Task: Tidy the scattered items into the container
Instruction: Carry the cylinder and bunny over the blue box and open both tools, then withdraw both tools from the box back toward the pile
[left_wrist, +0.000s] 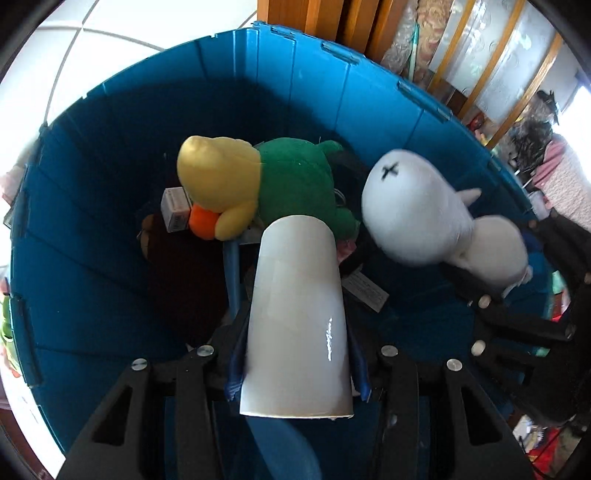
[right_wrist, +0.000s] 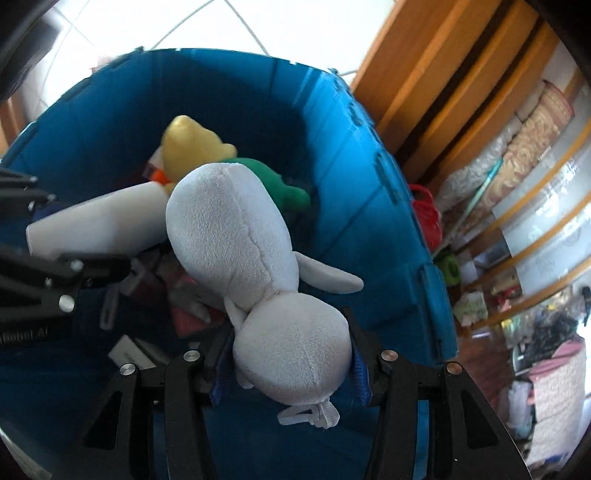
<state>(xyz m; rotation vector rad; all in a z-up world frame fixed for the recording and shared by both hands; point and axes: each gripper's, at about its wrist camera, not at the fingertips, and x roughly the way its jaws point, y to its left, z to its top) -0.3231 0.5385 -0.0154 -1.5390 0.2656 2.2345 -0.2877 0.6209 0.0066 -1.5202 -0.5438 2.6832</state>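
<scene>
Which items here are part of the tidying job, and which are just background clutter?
Job:
- large blue plastic container
- white tapered plastic bottle, held
- white plush toy, held
- yellow-headed green plush toy, already inside

Lying about:
- red mesh bag
- rolled patterned fabric

The container is showing a deep blue on its ribbed walls, and the plush duck inside it is wearing a green body under a yellow head and orange beak. The white plush toy is carrying a small black stitched cross, the cup is gleaming plain glossy white, and the pads are showing blue on black frames.
</scene>
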